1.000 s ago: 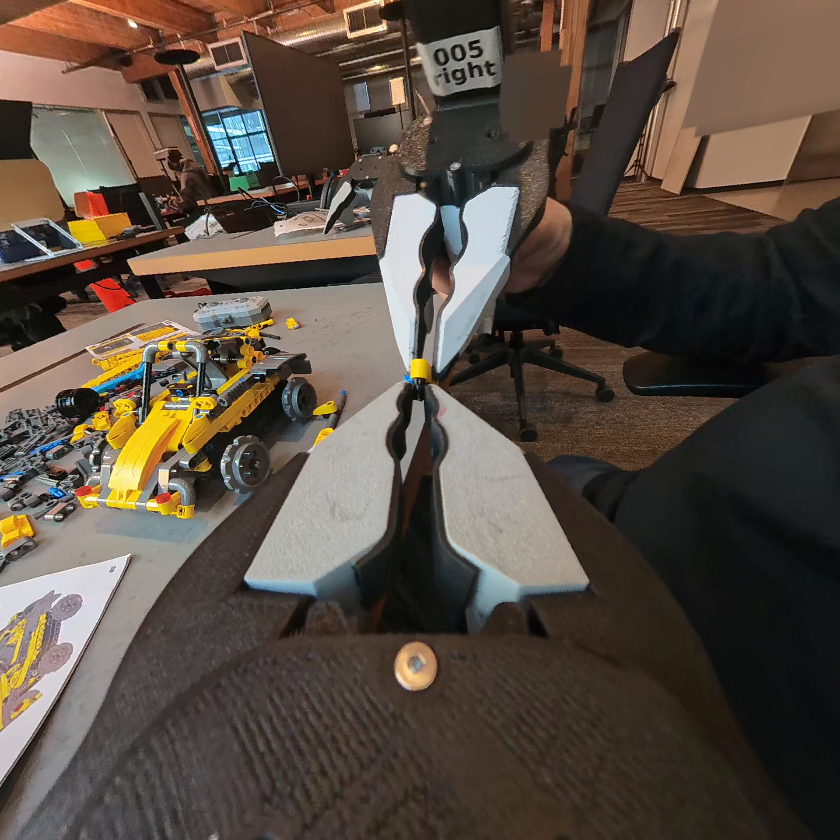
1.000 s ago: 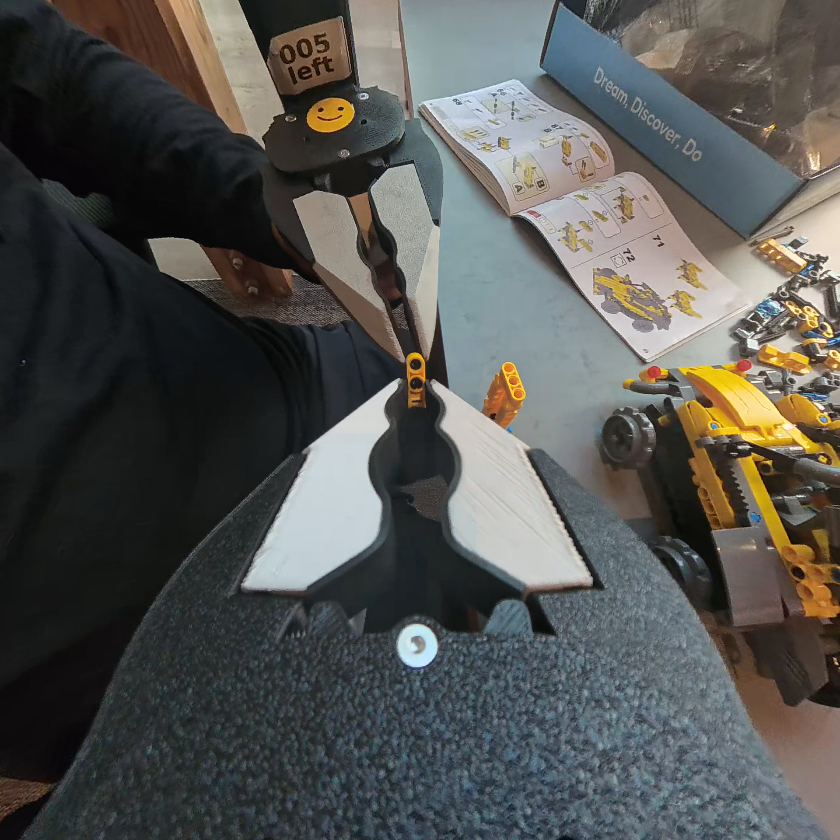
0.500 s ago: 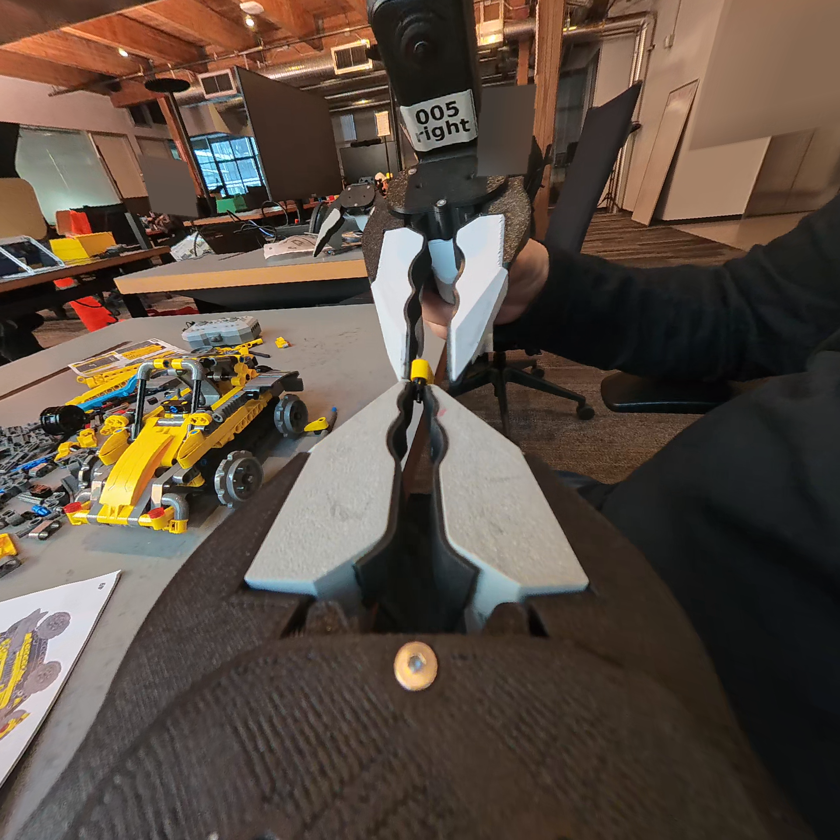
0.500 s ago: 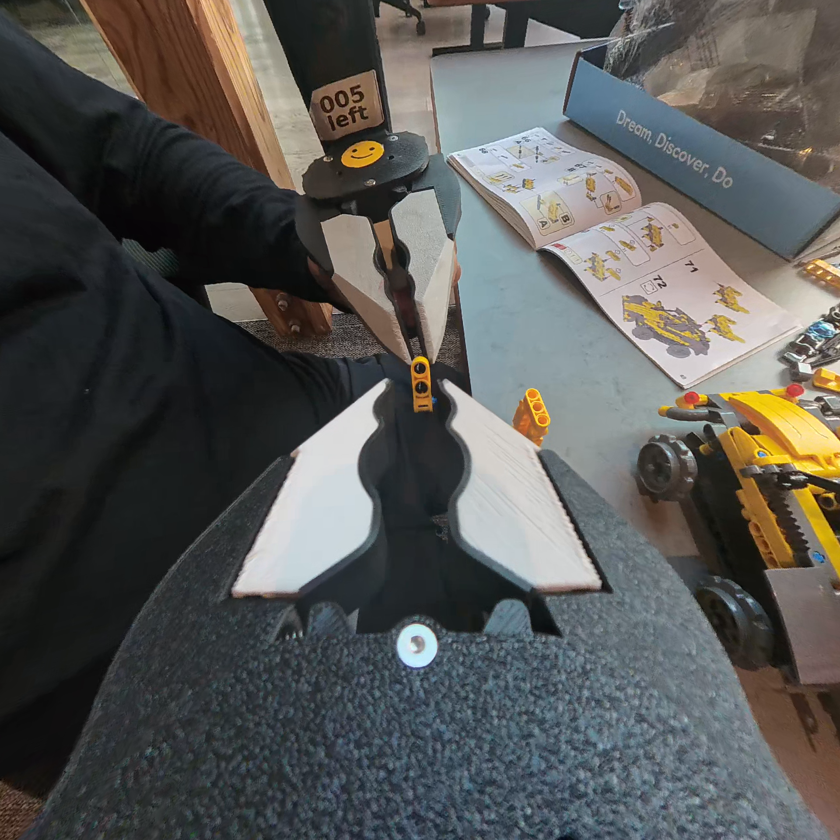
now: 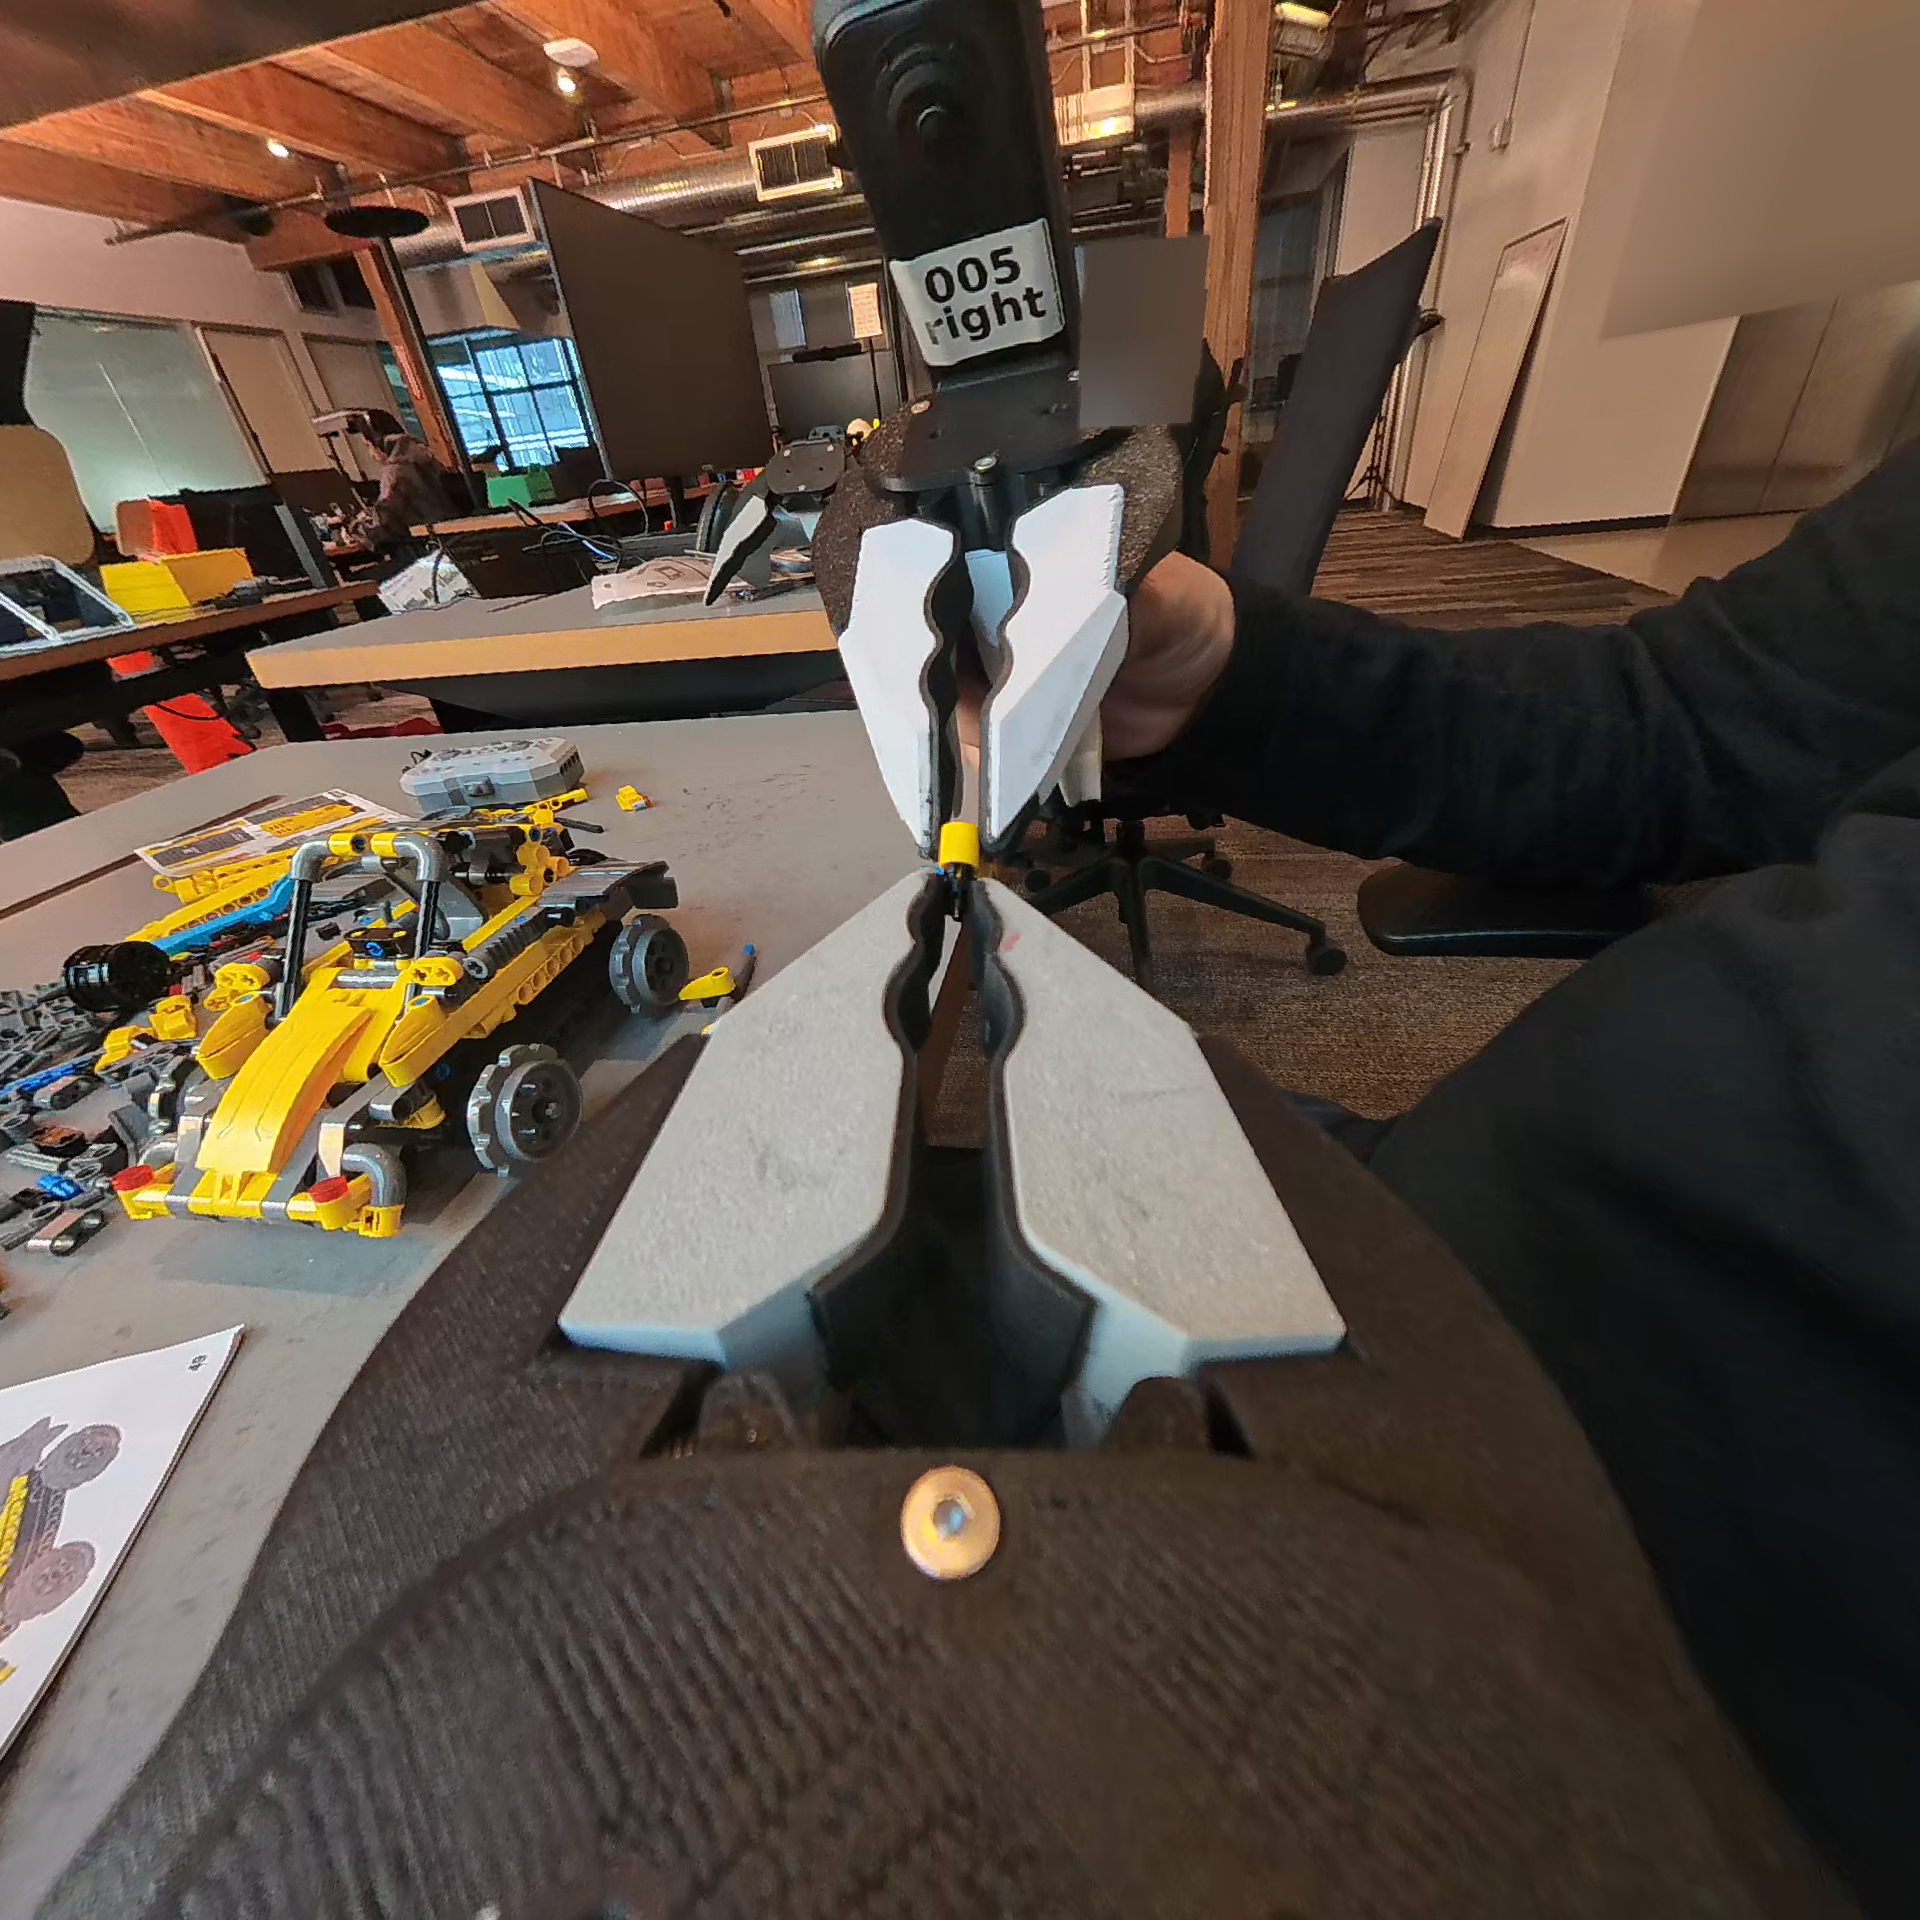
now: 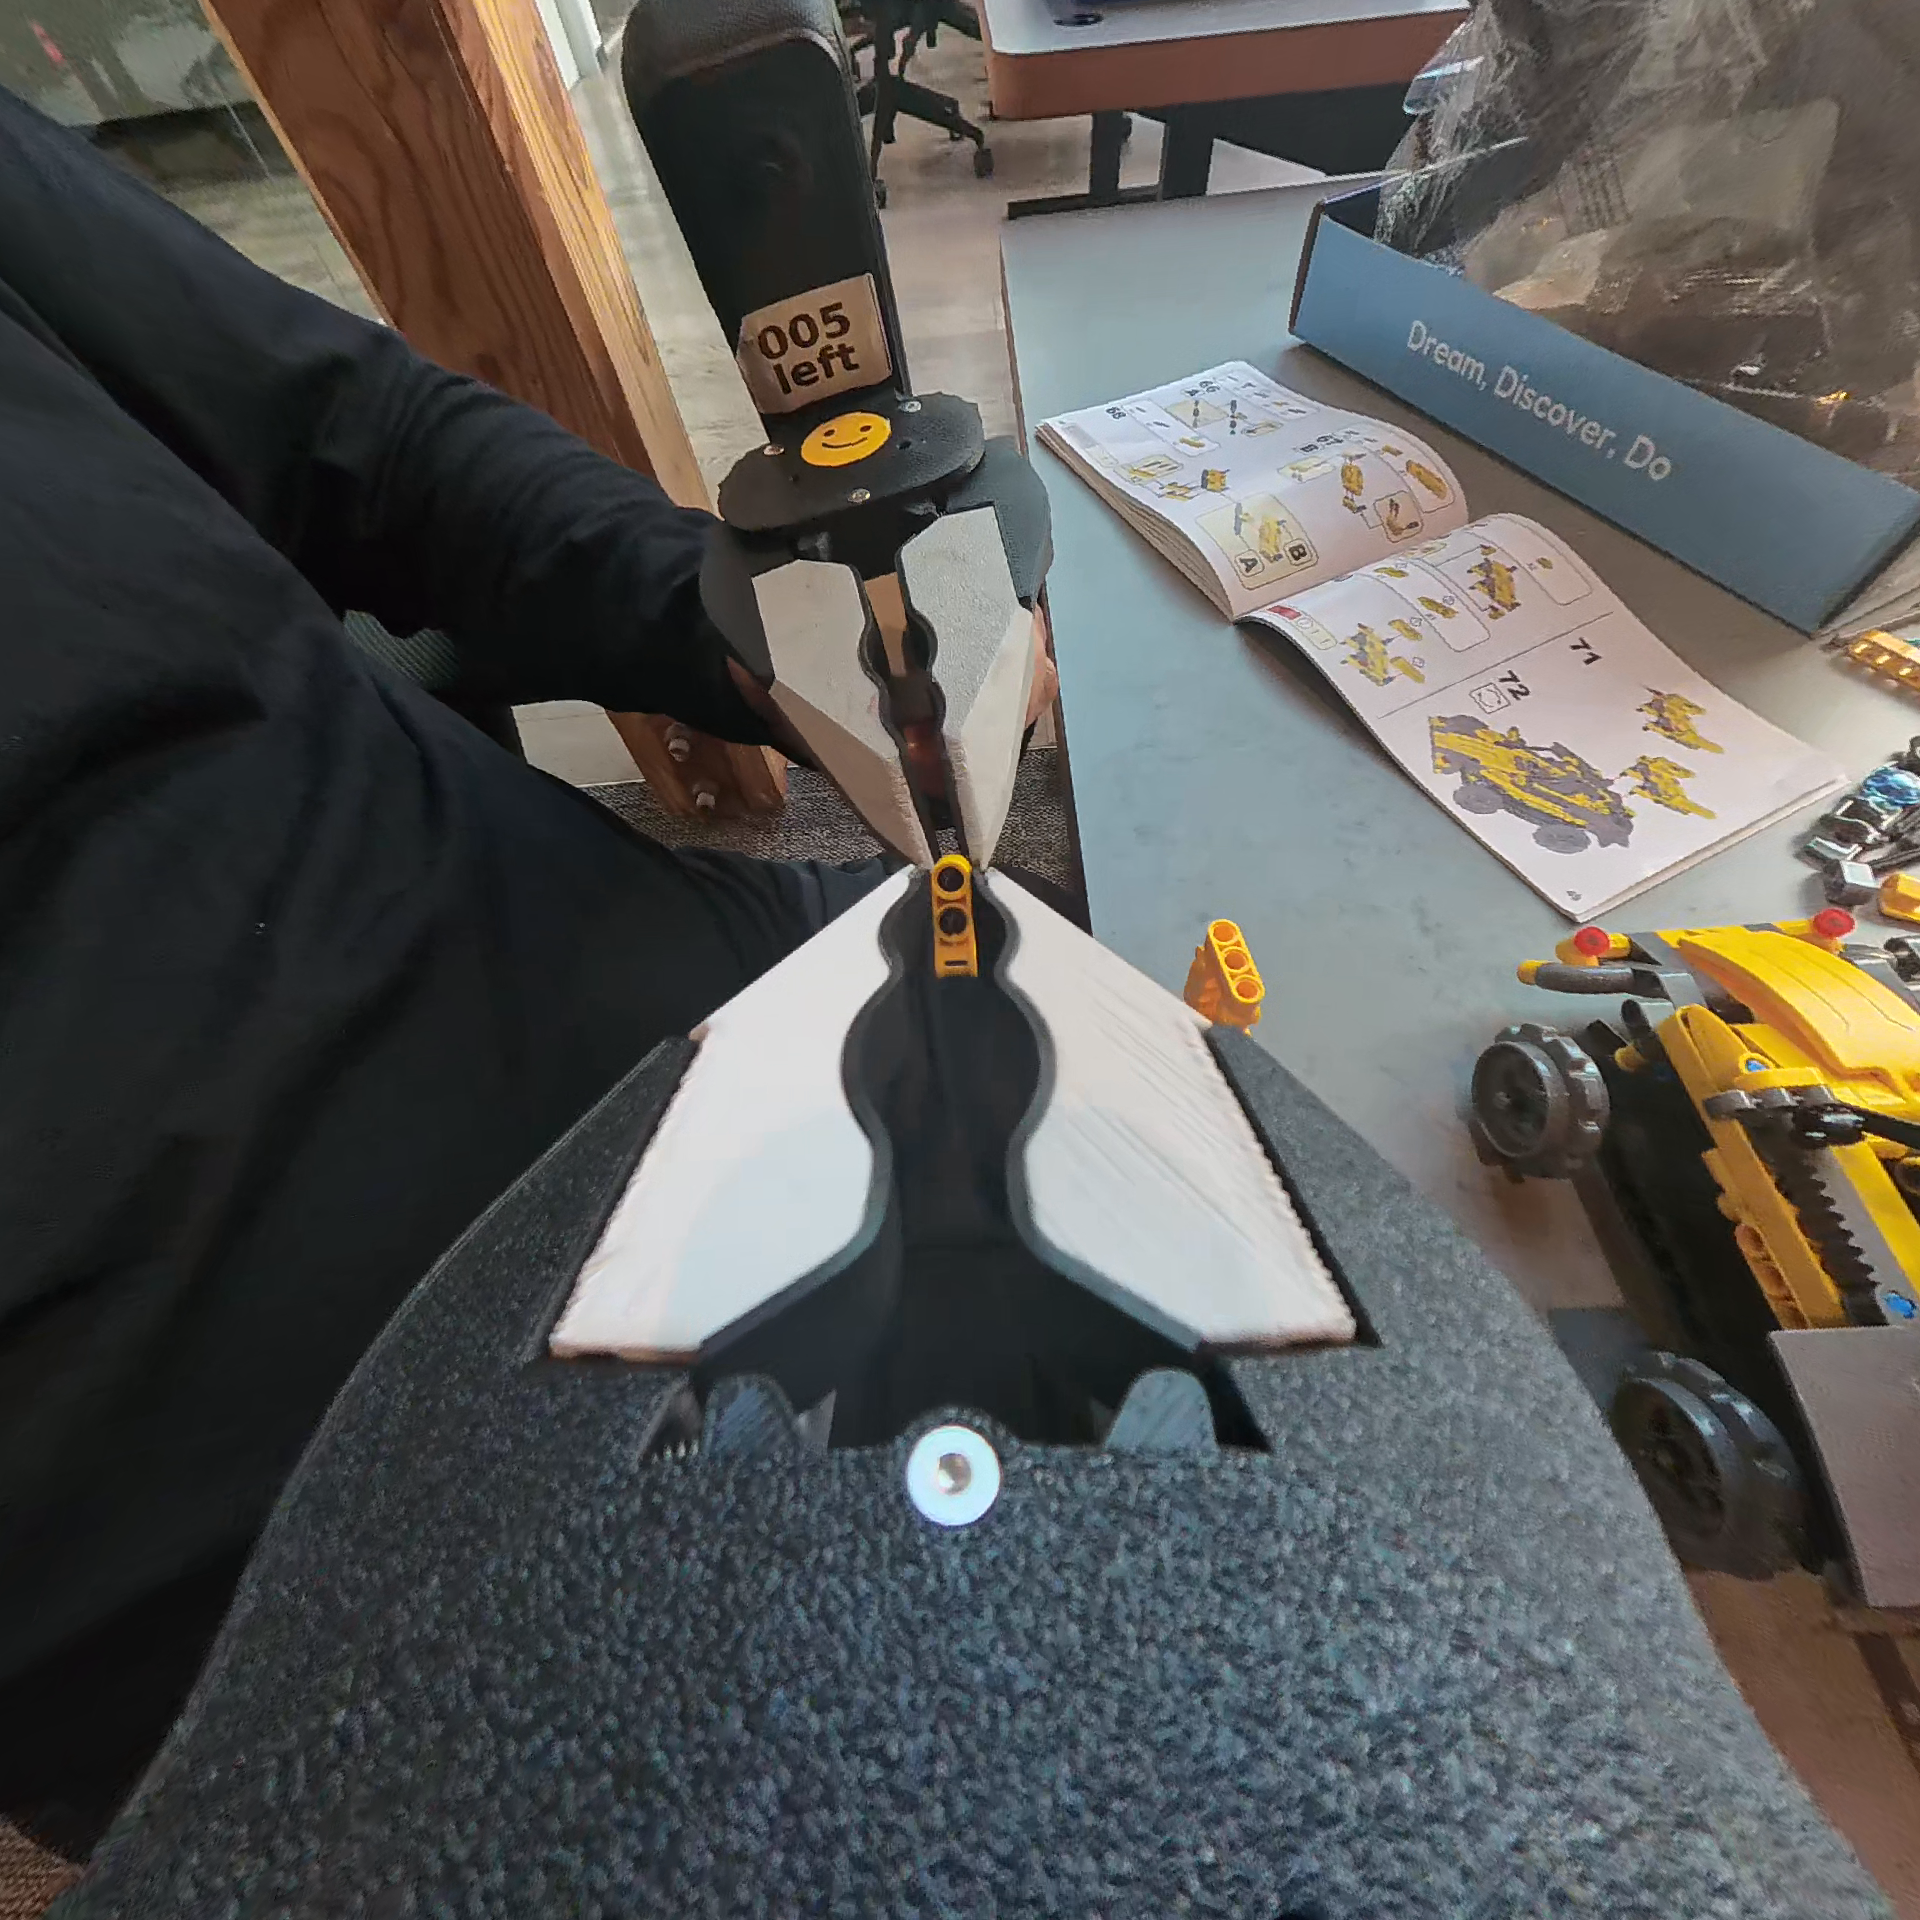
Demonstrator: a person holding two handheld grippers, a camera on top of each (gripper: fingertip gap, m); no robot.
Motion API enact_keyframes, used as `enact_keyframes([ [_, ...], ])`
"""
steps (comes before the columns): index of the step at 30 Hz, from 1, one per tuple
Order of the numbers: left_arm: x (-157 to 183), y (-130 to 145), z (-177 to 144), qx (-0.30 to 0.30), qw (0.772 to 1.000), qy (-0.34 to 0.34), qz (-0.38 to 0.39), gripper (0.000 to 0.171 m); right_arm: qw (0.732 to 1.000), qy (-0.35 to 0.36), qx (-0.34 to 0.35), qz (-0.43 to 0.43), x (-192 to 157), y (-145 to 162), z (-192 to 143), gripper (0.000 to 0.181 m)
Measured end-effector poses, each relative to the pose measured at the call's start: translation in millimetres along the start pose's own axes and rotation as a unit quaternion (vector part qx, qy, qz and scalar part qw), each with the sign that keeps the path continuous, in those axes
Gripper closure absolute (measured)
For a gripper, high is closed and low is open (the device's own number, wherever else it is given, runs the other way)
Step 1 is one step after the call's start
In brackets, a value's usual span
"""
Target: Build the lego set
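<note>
My right gripper [image 6: 951,883] is shut on a small yellow beam with holes [image 6: 953,916], held off the table's near edge over a person's dark-clothed lap. My left gripper [image 5: 951,883] is shut, with a tiny blue piece [image 5: 948,879] pinched at its tips, and meets the right gripper tip to tip. In the left wrist view the yellow beam [image 5: 956,844] shows end-on between the right gripper's white fingers [image 5: 899,675]. In the right wrist view the left gripper's fingers [image 6: 987,675] point down onto the beam's top end.
A yellow and grey brick-built car [image 5: 364,1018] stands on the grey table [image 6: 1299,883], also in the right wrist view [image 6: 1787,1122]. An open instruction booklet [image 6: 1455,644], a blue box [image 6: 1558,416], a loose yellow piece [image 6: 1228,961], scattered parts [image 5: 62,1091] and an office chair [image 5: 1174,883] are nearby. My two grippers' fingertips are within a few centimetres of each other.
Both grippers stay joined tip to tip at the yellow beam. Both views have tilted upward a little, so more of the room and less of the table shows.
</note>
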State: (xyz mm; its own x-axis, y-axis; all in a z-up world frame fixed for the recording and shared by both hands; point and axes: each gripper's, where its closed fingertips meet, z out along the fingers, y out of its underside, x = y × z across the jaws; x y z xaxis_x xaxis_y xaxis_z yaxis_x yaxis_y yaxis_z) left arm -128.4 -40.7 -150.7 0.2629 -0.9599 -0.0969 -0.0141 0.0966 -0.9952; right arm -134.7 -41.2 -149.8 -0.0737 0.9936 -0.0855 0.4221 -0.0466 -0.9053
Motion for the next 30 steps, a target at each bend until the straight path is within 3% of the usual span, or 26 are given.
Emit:
enact_keyframes([
  [11,1,-2,0,0.003,1.000,0.001,0.001,0.170,1.000,0.010,-0.015,-0.014,-1,3,3,0.174],
  [16,-5,10,4,-0.021,1.000,-0.016,-0.016,0.169,0.998,0.040,-0.042,-0.025,8,12,3,0.174],
  [19,-14,18,3,-0.037,0.998,-0.032,-0.028,0.164,0.993,0.105,-0.017,-0.055,23,2,-4,0.174],
  [23,-16,28,4,-0.058,0.997,-0.037,-0.030,0.166,0.989,0.126,0.051,-0.059,27,-21,-29,0.174],
  [30,-6,45,13,-0.106,0.992,-0.011,-0.075,0.143,0.983,0.143,0.101,-0.057,32,-33,-54,0.174],
])
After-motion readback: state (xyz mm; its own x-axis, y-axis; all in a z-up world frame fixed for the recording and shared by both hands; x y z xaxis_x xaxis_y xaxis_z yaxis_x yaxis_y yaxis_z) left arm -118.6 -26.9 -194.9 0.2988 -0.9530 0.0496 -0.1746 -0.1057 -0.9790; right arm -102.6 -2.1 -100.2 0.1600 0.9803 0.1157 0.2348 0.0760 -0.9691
